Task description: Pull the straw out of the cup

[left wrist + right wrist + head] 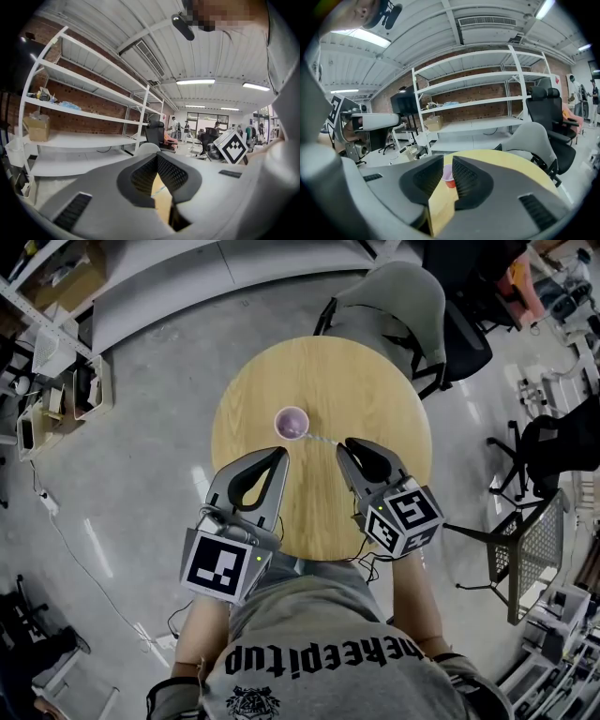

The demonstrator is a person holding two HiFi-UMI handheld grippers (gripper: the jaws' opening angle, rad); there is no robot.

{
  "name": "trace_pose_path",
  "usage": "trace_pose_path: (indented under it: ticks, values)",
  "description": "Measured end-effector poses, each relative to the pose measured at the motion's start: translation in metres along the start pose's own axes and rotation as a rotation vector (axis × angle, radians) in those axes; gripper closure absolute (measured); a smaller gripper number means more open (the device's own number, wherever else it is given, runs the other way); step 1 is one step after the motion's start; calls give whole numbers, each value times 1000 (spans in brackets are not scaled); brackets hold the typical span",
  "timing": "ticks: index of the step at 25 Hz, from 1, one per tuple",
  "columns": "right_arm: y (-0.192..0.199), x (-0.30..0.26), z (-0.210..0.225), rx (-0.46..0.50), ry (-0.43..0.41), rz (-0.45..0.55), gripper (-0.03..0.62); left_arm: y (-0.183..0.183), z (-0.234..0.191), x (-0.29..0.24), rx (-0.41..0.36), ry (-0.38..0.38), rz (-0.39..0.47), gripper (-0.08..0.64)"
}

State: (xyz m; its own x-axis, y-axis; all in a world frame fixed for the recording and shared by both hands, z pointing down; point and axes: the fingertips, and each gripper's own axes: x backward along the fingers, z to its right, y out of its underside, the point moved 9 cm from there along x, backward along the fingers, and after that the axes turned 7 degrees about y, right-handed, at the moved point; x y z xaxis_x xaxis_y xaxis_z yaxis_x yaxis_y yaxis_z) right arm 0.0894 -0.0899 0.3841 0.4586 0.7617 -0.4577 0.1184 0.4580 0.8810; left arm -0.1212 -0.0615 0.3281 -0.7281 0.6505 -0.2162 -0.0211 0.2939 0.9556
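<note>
A small pink cup (292,422) stands upright near the middle of the round wooden table (375,381). A thin pale straw (323,439) lies low on the tabletop, running from beside the cup's rim toward my right gripper (344,443). That gripper is open just right of the cup, and nothing sits between its pads. In the right gripper view the cup (448,176) shows through the gap of the right gripper (447,161). My left gripper (281,454) hovers just below the cup with its tips together. Through the left gripper (157,157) I see the straw (161,189) as a faint line.
A grey chair (403,306) stands at the table's far side, with black office chairs (548,442) to the right. White shelving (473,108) runs along the brick wall. Boxes and clutter (56,390) sit on the floor at the left.
</note>
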Motion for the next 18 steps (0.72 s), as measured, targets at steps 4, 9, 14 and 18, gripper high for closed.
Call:
trace_pose_path:
  ticks: [4,9,14,18]
  values:
    - [8,-3,2,-6,5,-25,497,3,-1,0,3,4,-4,534]
    - [17,-10,4,-22,1,-57,482,4,-5,0,9,0,-10,534]
    - [23,-19,4,-30,-9,-88,477,5,-10,1,14,-8,-18,534]
    - [27,-25,2,-33,-10,-103,477,7,-14,3,19,-13,-22,534]
